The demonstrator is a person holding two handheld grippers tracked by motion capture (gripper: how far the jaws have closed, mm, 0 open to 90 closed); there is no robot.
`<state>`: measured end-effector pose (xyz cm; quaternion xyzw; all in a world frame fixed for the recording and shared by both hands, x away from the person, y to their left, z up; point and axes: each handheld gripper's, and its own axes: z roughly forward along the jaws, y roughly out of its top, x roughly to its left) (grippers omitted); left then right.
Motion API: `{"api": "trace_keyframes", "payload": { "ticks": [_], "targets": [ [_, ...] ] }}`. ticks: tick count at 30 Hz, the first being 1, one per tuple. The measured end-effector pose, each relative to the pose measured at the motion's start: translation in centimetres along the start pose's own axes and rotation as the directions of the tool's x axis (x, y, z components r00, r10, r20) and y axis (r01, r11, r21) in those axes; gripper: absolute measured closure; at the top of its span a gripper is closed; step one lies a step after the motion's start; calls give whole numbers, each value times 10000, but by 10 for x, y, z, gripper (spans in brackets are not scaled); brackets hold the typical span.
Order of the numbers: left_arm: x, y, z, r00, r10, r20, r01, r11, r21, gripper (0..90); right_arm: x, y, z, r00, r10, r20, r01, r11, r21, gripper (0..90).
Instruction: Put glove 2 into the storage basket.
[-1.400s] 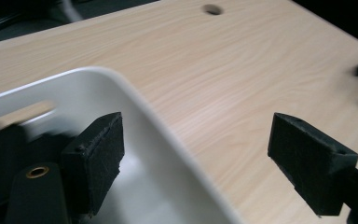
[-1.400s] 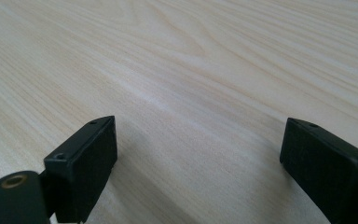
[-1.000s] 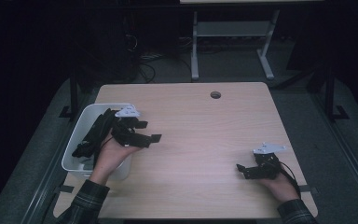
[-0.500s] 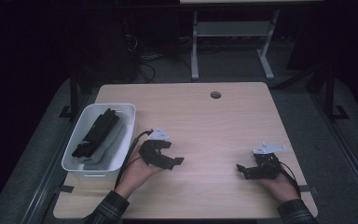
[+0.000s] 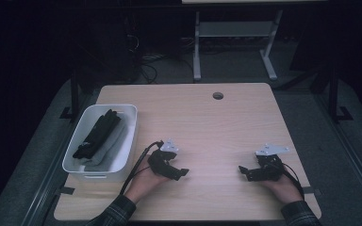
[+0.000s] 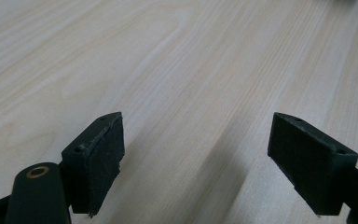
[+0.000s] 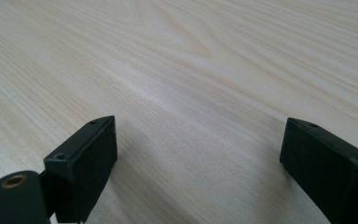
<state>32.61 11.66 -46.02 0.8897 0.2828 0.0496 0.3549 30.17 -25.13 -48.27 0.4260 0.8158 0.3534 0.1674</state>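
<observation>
Left gripper (image 5: 176,173), lower centre-left on light wooden table (image 5: 207,122): jaws wide, empty. Right gripper (image 5: 245,173), lower right: jaws wide, empty. White plastic bin (image 5: 129,129) holding dark folded cloth (image 5: 96,134), left. No legible markings.

Light wooden table top (image 5: 207,122) with a small round cable hole (image 5: 218,95) near the far edge — bare grain up close. Beyond it, a grey metal stand (image 5: 233,42) and tangled black cables (image 5: 148,59) on dark floor.
</observation>
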Motion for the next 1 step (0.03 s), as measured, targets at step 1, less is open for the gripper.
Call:
{"api": "trace_keyframes", "payload": {
  "ticks": [1],
  "targets": [
    [0, 0, 1, 10000, 24, -28, -24, 10000, 72, 177, 0, 0, 0, 10000, -4, -3, 4, 10000, 2, 107]
  ]
}}
